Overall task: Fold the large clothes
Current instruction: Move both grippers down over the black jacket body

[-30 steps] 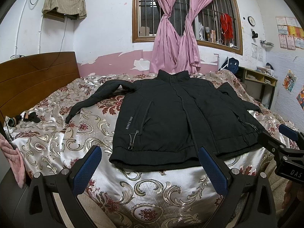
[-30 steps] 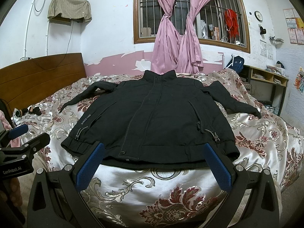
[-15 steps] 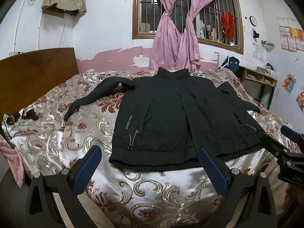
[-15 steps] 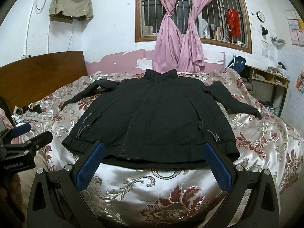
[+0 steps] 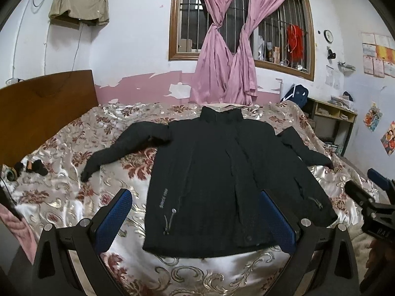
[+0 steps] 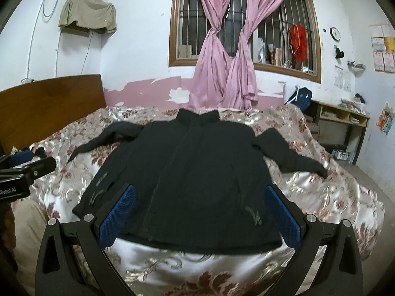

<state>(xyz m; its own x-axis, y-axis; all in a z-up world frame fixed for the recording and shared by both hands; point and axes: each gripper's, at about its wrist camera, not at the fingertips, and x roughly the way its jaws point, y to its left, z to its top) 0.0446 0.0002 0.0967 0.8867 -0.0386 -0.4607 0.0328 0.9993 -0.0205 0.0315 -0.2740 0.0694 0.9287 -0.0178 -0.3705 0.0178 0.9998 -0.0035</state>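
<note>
A black zip-front jacket lies face up and spread flat on the bed, which wears a shiny floral cover; all places below are given from the jacket. Its collar points toward the window wall, its hem sits nearest the cameras, close to the bed's edge, and both sleeves angle outward and away from the body. No fold has been made yet, so the step in hand appears to be the approach for a first grasp.

The left tool hovers just short of the hem with its blue pads spread wide and nothing between them; in its own view it frames the hem's left half and the printed side panel. The right tool hangs likewise released and empty, over the hem's right half. Each tool also shows at the edge of the other's view, so they sit side by side and apart.

To do this well, each tool would likely go for a sleeve or shoulder on its own side rather than the thick hem: the left sleeve and the right sleeve must be laid across the chest before the body is halved. The padded fabric looks bulky, so a pinch should take a single layer at the cuff or the seam. The satin cover looks slippery; lifting rather than dragging should keep the jacket from sliding toward the bed's edge.
</note>
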